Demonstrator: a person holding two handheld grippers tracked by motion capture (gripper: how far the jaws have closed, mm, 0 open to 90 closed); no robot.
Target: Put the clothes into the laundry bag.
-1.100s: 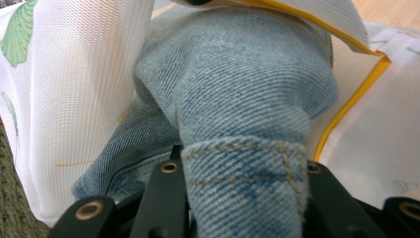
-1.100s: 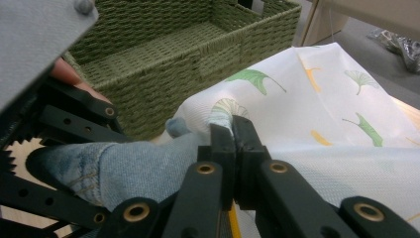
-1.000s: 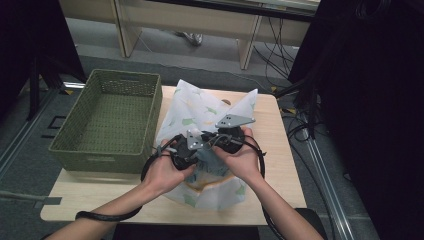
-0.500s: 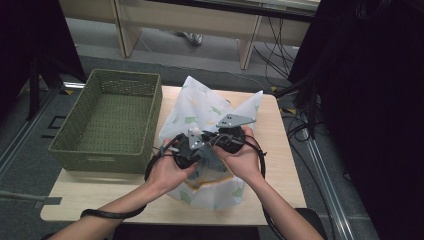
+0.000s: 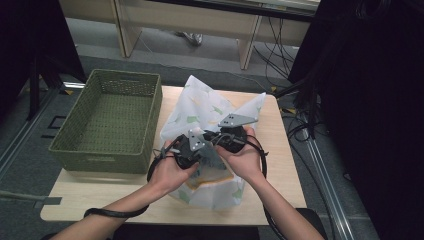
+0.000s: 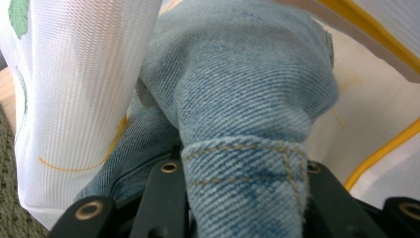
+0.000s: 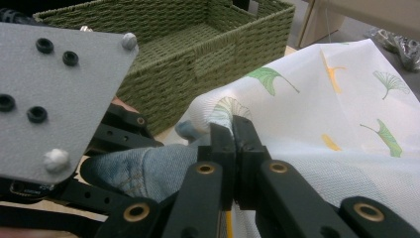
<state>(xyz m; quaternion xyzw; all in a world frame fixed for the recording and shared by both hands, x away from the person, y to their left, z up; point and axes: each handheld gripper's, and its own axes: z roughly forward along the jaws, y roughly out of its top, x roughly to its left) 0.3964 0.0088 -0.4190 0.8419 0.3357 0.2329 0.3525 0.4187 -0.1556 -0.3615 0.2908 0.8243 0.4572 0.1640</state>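
Pinching folded denim (image 6: 247, 188), the left tongs (image 6: 242, 198); right tongs (image 7: 233, 144) clamp the mesh bag (image 7: 346, 124) beside the basket (image 7: 198, 44)

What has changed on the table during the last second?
The white bag has risen a little at its far end, and both hands have shifted slightly. The left gripper keeps its hold on the jeans, the right gripper on the bag's edge. The basket has not moved.

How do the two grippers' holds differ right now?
The left gripper is clamped on blue denim, bunched thick between its jaws. The right gripper pinches the thin white leaf-print mesh bag, jaws nearly together. The left points into the bag; the right faces the green basket. Both are shut on fabric.
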